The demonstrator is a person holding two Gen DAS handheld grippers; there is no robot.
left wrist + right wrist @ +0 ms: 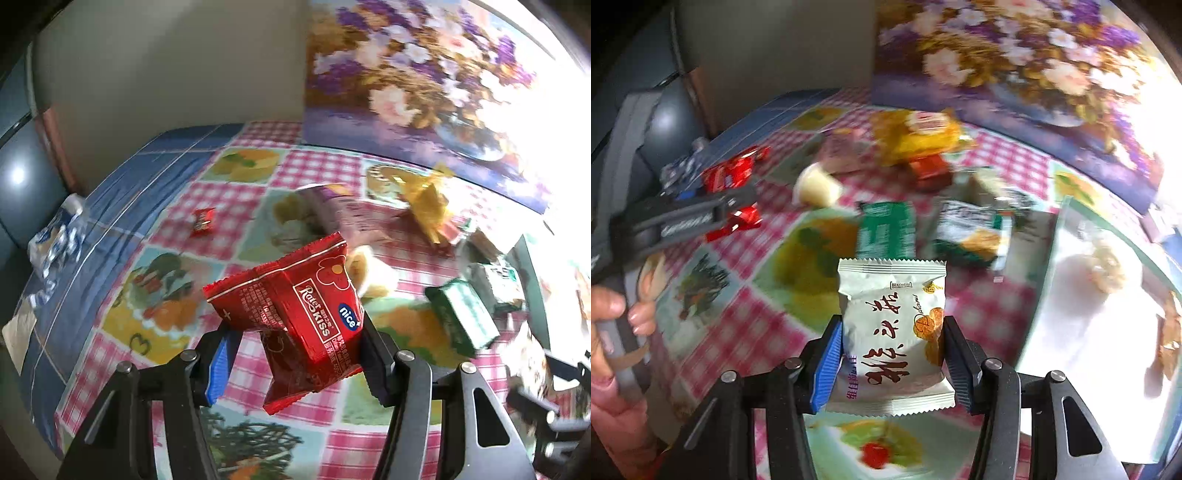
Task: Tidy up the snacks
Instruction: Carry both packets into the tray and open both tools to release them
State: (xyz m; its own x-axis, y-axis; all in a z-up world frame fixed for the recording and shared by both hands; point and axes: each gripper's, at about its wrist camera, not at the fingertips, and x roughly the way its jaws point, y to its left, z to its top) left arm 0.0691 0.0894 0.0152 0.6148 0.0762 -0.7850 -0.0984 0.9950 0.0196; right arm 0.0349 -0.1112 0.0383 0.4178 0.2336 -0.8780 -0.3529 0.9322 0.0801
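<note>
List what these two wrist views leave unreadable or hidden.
- Left wrist view: the right side, past the green packets, is washed out by glare.
- Left wrist view: the red packet in the left gripper covers the table behind it.
- Right wrist view: the pile beyond the white packet in the right gripper is motion-blurred, labels unreadable.

Motion smears the green packets [886,230] and the yellow bag [919,136] beyond reading. Glare whitens the tray [1082,295] and its contents. The red packet [295,317] hides the counter [110,354] beneath.
</note>
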